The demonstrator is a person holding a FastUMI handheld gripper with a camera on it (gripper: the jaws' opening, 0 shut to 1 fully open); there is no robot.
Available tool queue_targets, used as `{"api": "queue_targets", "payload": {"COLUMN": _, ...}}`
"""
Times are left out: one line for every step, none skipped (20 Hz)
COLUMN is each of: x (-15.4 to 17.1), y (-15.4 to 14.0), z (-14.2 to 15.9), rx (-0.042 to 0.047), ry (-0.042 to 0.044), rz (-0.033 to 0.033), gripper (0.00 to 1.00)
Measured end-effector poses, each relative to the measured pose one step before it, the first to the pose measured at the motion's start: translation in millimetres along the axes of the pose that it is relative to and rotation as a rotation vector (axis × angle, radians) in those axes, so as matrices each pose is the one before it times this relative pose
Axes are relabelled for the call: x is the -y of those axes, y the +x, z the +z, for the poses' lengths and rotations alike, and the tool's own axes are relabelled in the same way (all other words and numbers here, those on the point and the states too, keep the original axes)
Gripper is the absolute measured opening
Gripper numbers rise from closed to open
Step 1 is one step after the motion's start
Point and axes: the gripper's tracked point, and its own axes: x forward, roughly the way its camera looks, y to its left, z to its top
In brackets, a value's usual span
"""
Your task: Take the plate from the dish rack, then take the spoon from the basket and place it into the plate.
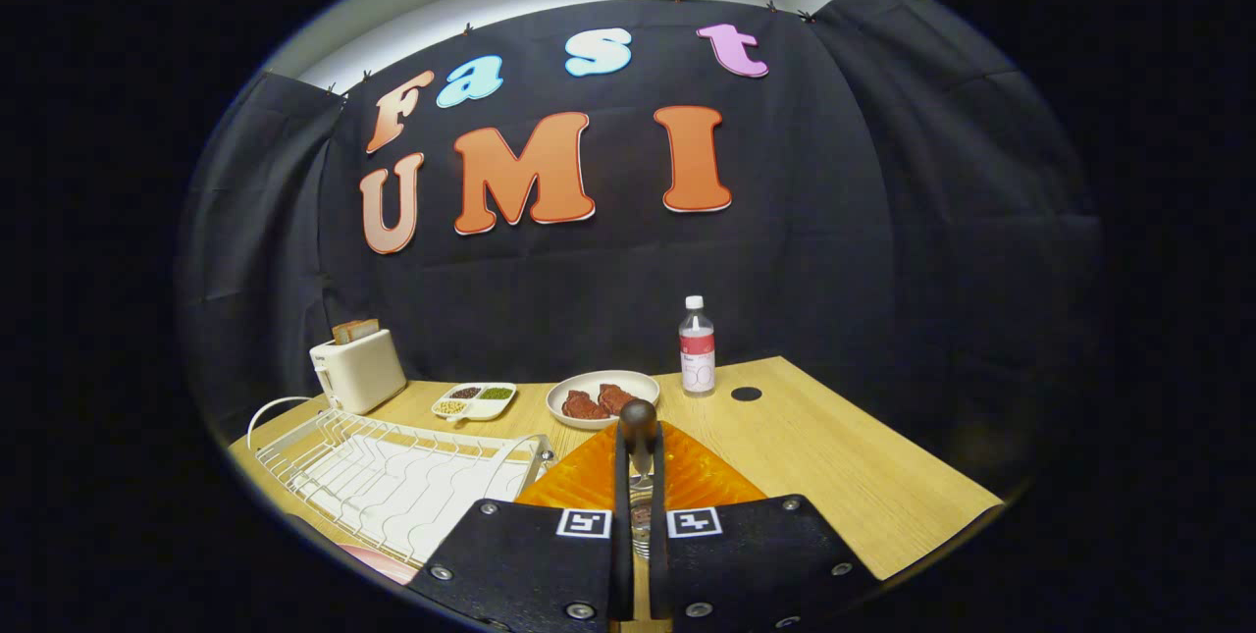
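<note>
Wooden table [844, 476], claw [638, 476] clenched on spoon [638, 427] handle, above orange basket [702, 476], white dish rack [392, 476] beside.

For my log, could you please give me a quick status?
Gripper jaws shut on spoon, above orange plate. Dish rack beside. Nothing in the way.

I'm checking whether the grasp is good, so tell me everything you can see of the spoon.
The spoon stands nearly upright between the fingers of the hand-held gripper, which press on it from both sides. Its dark, rounded handle end pokes up above the fingertips; lower down, a shiny metal part shows in the narrow gap between them. Its bowl is hidden. It is held over the orange basket, in front of the white plate of reddish food.
</note>
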Motion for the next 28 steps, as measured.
{"api": "queue_targets", "payload": {"x": -2.49, "y": -3.33, "z": 7.47, "rx": 0.01497, "ry": 0.00105, "rz": 0.00638, "gripper": 0.06}}
{"api": "queue_targets", "payload": {"x": -2.55, "y": -4.73, "z": 7.24, "rx": 0.00891, "ry": 0.00259, "rz": 0.00581, "gripper": 0.06}}
{"api": "queue_targets", "payload": {"x": -1.74, "y": -5.01, "z": 6.20, "rx": 0.00831, "ry": 0.00030, "rz": 0.00421, "gripper": 0.06}}
{"api": "queue_targets", "payload": {"x": -2.21, "y": -5.91, "z": 7.48, "rx": 0.01199, "ry": -0.00092, "rz": 0.00647, "gripper": 0.06}}
{"api": "queue_targets", "payload": {"x": -4.26, "y": -7.07, "z": 7.50, "rx": 0.01489, "ry": -0.00112, "rz": 0.01244, "gripper": 0.06}}
{"api": "queue_targets", "payload": {"x": -5.54, "y": -7.22, "z": 7.41, "rx": 0.01196, "ry": -0.00011, "rz": 0.01555, "gripper": 0.06}}
{"api": "queue_targets", "payload": {"x": -6.38, "y": -6.77, "z": 4.42, "rx": 0.00718, "ry": -0.00143, "rz": 0.01691, "gripper": 0.06}}
{"api": "queue_targets", "payload": {"x": -4.79, "y": -7.59, "z": 4.69, "rx": 0.00696, "ry": -0.00256, "rz": 0.01519, "gripper": 0.06}}
{"api": "queue_targets", "payload": {"x": -5.75, "y": -7.65, "z": 3.55, "rx": 0.00323, "ry": -0.00553, "rz": 0.01533, "gripper": 0.06}}
{"api": "queue_targets", "payload": {"x": -6.08, "y": -8.03, "z": 3.23, "rx": 0.00389, "ry": -0.00459, "rz": 0.01540, "gripper": 0.06}}
{"api": "queue_targets", "payload": {"x": -8.13, "y": -7.92, "z": 2.01, "rx": -0.00167, "ry": -0.00593, "rz": 0.02124, "gripper": 0.06}}
{"api": "queue_targets", "payload": {"x": -10.72, "y": -8.95, "z": 0.65, "rx": 0.00017, "ry": -0.00954, "rz": 0.02795, "gripper": 0.06}}
{"api": "queue_targets", "payload": {"x": -10.66, "y": -5.98, "z": 3.11, "rx": 0.00298, "ry": -0.00953, "rz": 0.02982, "gripper": 0.06}}
{"api": "queue_targets", "payload": {"x": -11.34, "y": -6.16, "z": 0.19, "rx": 0.00009, "ry": -0.01296, "rz": 0.02914, "gripper": 0.06}}
{"api": "queue_targets", "payload": {"x": -10.94, "y": -4.47, "z": 0.80, "rx": 0.00173, "ry": -0.01165, "rz": 0.02325, "gripper": 0.06}}
{"api": "queue_targets", "payload": {"x": -10.36, "y": -4.09, "z": 0.30, "rx": -0.00062, "ry": -0.01327, "rz": 0.02219, "gripper": 0.06}}
{"api": "queue_targets", "payload": {"x": -9.98, "y": -3.68, "z": 0.22, "rx": -0.00058, "ry": -0.00843, "rz": 0.01945, "gripper": 0.06}}
{"api": "queue_targets", "payload": {"x": -10.50, "y": -3.23, "z": -0.19, "rx": -0.00179, "ry": -0.00795, "rz": 0.02128, "gripper": 0.06}}
{"api": "queue_targets", "payload": {"x": -9.77, "y": -2.39, "z": -0.40, "rx": -0.00215, "ry": -0.00358, "rz": 0.02038, "gripper": 0.06}}
{"api": "queue_targets", "payload": {"x": -9.34, "y": -2.23, "z": -2.17, "rx": -0.00659, "ry": -0.00231, "rz": 0.01902, "gripper": 0.06}}
{"api": "queue_targets", "payload": {"x": -7.95, "y": -0.98, "z": -1.88, "rx": -0.00529, "ry": -0.00154, "rz": 0.01658, "gripper": 0.06}}
{"api": "queue_targets", "payload": {"x": -7.56, "y": -1.31, "z": -4.10, "rx": -0.01083, "ry": 0.00059, "rz": 0.01476, "gripper": 0.06}}
{"api": "queue_targets", "payload": {"x": -8.77, "y": -0.68, "z": -3.81, "rx": -0.00665, "ry": 0.00124, "rz": 0.02167, "gripper": 0.06}}
{"api": "queue_targets", "payload": {"x": -9.67, "y": -1.85, "z": -3.14, "rx": -0.00403, "ry": 0.00199, "rz": 0.02587, "gripper": 0.06}}
{"api": "queue_targets", "payload": {"x": -8.12, "y": -0.75, "z": -4.93, "rx": -0.00721, "ry": 0.00468, "rz": 0.02368, "gripper": 0.06}}
{"api": "queue_targets", "payload": {"x": -7.21, "y": -0.99, "z": -8.19, "rx": -0.01751, "ry": 0.00184, "rz": 0.02062, "gripper": 0.06}}
{"api": "queue_targets", "payload": {"x": -5.93, "y": -1.83, "z": -5.54, "rx": -0.01027, "ry": -0.00205, "rz": 0.01886, "gripper": 0.06}}
{"api": "queue_targets", "payload": {"x": -6.25, "y": -1.46, "z": -6.65, "rx": -0.01441, "ry": 0.00061, "rz": 0.01460, "gripper": 0.06}}
